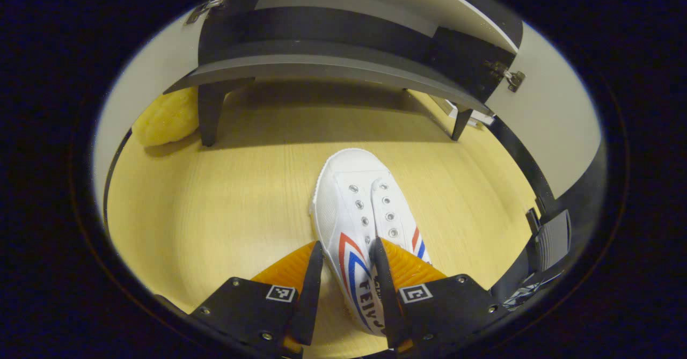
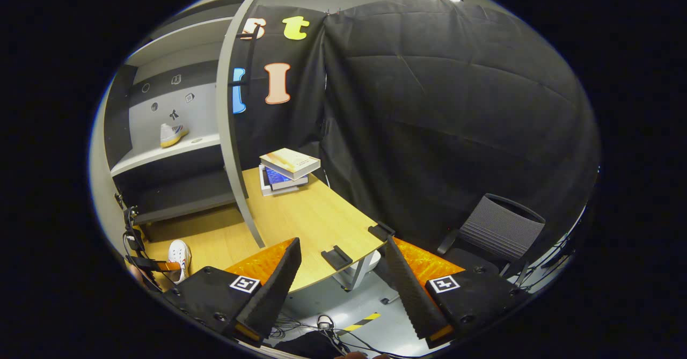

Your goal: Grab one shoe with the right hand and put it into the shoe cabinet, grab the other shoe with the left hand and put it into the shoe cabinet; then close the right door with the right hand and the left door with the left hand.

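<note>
One shoe (image 2: 173, 133) is already on the cabinet (image 2: 161, 155) shelf. Left gripper (image 1: 346, 273) jaws straddle the other shoe's (image 1: 359, 209) collar mid-tabletop, looks pinched. Right gripper (image 2: 343, 278) jaws hang open, empty. I'd lift level, toe-first inside.

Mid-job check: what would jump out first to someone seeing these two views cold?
The white shoe on the wooden table, its heel side wall between the left tool's fingers, in front of the cabinet. In the right gripper view, the other shoe sits on a cabinet shelf, while the right tool hangs open over the table edge, beside stacked books.
</note>
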A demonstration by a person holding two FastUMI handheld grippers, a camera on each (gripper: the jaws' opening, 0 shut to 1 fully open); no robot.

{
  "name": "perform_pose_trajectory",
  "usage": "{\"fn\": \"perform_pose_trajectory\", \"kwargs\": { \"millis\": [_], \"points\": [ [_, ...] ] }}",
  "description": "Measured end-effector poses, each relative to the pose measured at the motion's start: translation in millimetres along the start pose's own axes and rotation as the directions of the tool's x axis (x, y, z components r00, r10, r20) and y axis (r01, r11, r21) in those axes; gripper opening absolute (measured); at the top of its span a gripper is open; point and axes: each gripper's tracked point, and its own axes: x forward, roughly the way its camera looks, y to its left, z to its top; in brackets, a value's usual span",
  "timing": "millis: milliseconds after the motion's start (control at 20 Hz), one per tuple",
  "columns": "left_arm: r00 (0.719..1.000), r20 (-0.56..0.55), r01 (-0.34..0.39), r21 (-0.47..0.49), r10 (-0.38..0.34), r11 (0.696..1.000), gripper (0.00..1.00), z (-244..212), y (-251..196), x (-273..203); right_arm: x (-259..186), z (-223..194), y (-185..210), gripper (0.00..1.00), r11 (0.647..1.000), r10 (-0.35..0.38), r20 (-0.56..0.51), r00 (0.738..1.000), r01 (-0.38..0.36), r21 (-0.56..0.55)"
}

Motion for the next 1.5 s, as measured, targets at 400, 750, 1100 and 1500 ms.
{"fn": "perform_pose_trajectory", "kwargs": {
  "millis": [400,750,1100,1500],
  "points": [
    [0.993,-0.077,-0.091,-0.082,0.084,0.993,0.34,0.4,3.0,2.6,48.5,11.5,33.8,0.98,0.992,0.127,-0.003,0.992,-0.127,0.027],
    [0.980,-0.087,-0.191,-0.167,0.179,0.967,0.03,0.5,0.2,-8.7,90.1,41.0,27.7,0.97,0.984,0.172,0.047,0.984,-0.174,0.047],
    [0.982,0.030,-0.178,-0.169,0.186,0.969,0.07,27.3,4.5,-18.5,139.3,62.9,6.4,0.98,0.977,0.158,0.058,0.986,-0.165,0.132],
    [0.924,0.348,-0.122,-0.126,0.159,0.985,0.02,115.8,18.7,-55.6,172.4,93.8,11.5,1.00,0.976,0.186,0.102,0.977,-0.196,0.095]
  ]
}}
